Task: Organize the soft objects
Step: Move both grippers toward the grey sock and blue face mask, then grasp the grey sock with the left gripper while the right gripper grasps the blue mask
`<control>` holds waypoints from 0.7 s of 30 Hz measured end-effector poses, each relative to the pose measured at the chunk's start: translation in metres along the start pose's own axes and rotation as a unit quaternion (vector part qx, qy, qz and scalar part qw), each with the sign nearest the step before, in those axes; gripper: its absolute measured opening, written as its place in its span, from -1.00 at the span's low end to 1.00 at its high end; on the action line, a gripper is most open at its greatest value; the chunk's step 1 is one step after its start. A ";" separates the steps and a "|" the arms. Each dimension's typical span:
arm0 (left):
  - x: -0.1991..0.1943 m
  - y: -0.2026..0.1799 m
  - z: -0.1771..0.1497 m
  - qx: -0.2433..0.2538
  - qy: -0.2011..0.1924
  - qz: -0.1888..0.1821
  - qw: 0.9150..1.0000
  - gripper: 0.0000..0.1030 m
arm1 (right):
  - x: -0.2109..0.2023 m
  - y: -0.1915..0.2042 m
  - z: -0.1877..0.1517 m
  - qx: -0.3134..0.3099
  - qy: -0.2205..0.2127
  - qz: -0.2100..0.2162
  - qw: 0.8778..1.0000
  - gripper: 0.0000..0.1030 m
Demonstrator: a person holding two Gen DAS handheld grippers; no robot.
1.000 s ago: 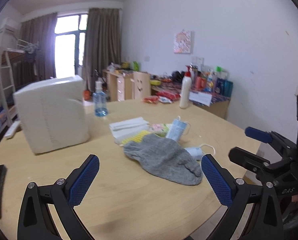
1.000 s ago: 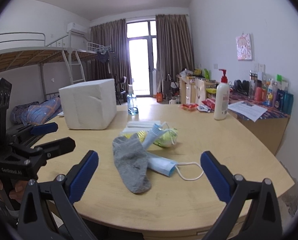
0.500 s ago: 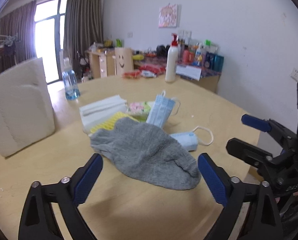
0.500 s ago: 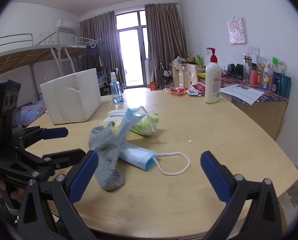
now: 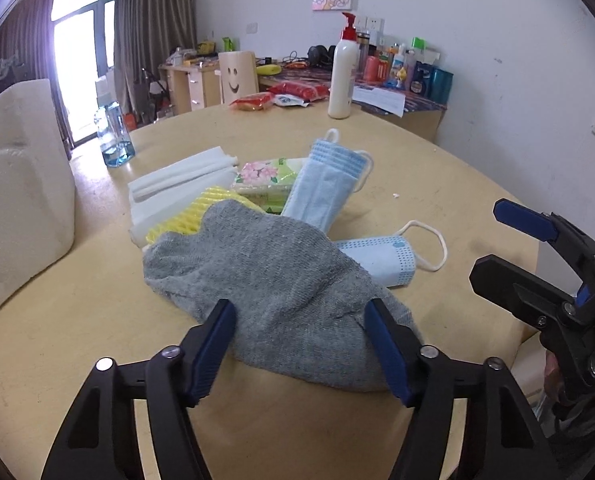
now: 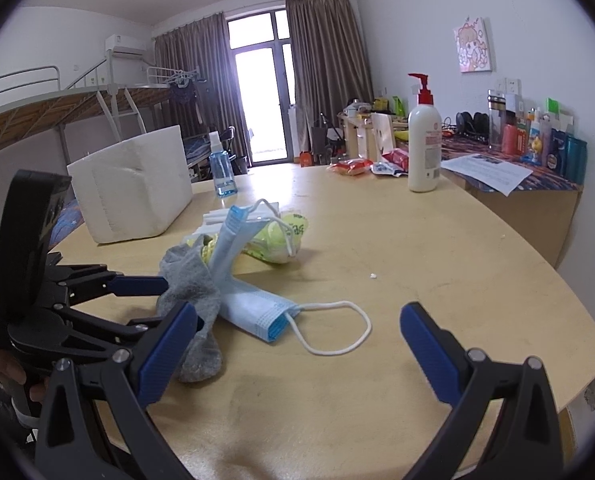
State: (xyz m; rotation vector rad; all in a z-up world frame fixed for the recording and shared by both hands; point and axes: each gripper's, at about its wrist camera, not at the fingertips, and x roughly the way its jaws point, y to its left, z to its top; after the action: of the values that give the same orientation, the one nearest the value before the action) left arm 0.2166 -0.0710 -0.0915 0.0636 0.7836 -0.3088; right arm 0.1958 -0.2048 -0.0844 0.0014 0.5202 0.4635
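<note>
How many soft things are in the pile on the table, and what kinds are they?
Grey sock: 1
Blue face masks: 2
Flowery tissue pack: 1
Yellow mesh cloth: 1
White folded cloth stack: 1
Total: 6

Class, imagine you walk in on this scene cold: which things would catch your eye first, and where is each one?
The eye lands first on the grey sock bunched near the front of the round wooden table, with the left gripper straddling its near end, fingers on either side. Beside it lie two blue face masks, one propped on the pile and one flat with its ear loop trailing. The right gripper hangs open above the table.
</note>
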 end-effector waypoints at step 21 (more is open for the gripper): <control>-0.007 0.012 -0.006 0.007 0.002 0.045 0.999 -0.77 | 0.024 0.018 0.013 -0.018 0.017 0.019 1.000 1.00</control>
State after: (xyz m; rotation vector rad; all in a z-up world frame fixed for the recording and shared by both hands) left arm 0.2112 -0.0563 -0.0915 0.1122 0.7794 -0.2278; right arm 0.2131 -0.1771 -0.0825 -0.0307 0.5466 0.5114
